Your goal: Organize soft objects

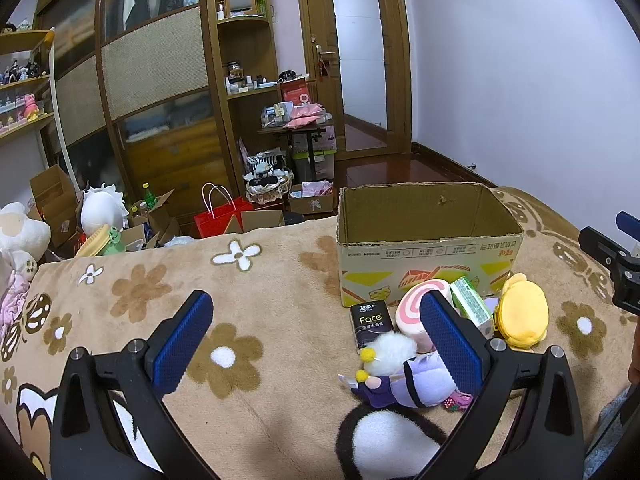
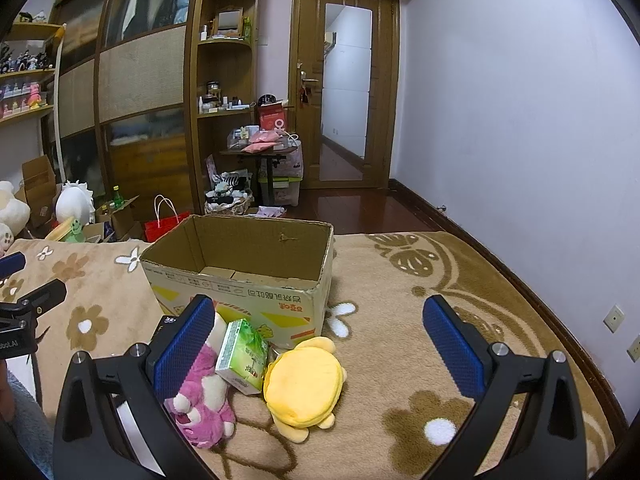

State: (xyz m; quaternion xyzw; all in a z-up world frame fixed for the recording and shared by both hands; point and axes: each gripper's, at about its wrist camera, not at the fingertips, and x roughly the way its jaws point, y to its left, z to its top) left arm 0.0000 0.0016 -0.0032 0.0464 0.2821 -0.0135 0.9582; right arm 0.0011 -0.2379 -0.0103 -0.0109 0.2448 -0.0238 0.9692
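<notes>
Pink plush bear (image 2: 204,404) only in right view; both tools (image 1: 316,340) (image 2: 320,344) spread, empty.

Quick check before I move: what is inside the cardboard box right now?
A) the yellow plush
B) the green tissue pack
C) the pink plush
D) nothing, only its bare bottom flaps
D: the right wrist view looks into the cardboard box and shows only its bottom flaps, while the yellow plush, green tissue pack and pink plush all lie on the blanket in front of it.

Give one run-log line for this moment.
left gripper open | right gripper open | box empty | toys beside box
</notes>
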